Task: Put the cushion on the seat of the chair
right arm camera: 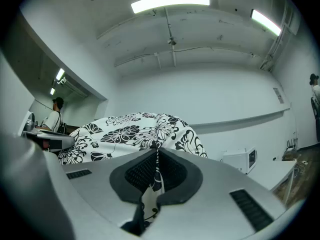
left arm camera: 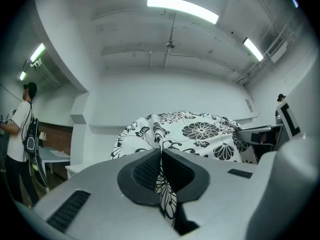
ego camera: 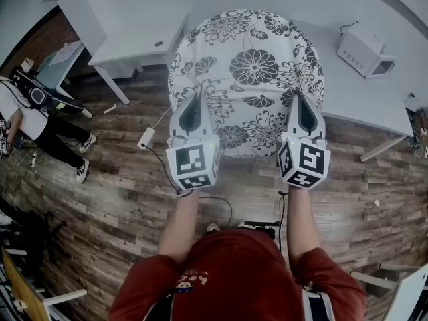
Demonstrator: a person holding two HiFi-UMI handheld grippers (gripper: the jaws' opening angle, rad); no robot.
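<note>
Between the fingers of the left gripper (left arm camera: 161,154) and the right gripper (right arm camera: 156,154), each shut tight on a thin fold of fabric, the cushion (ego camera: 249,72) is held up off the floor (ego camera: 114,206). So slight a pinch could let its weight drag a fold free. The chair is unseen, perhaps beneath it. A table (ego camera: 134,42) stands close on each side, with open floor nearer the person

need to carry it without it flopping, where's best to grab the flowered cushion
Take the cushion by its near edge, coming in from that side, one claw toward each end. It is wide and looks soft, and only a thin fold of edge fabric fits a pinch. The left claw and right claw are shut on it that way.
</note>
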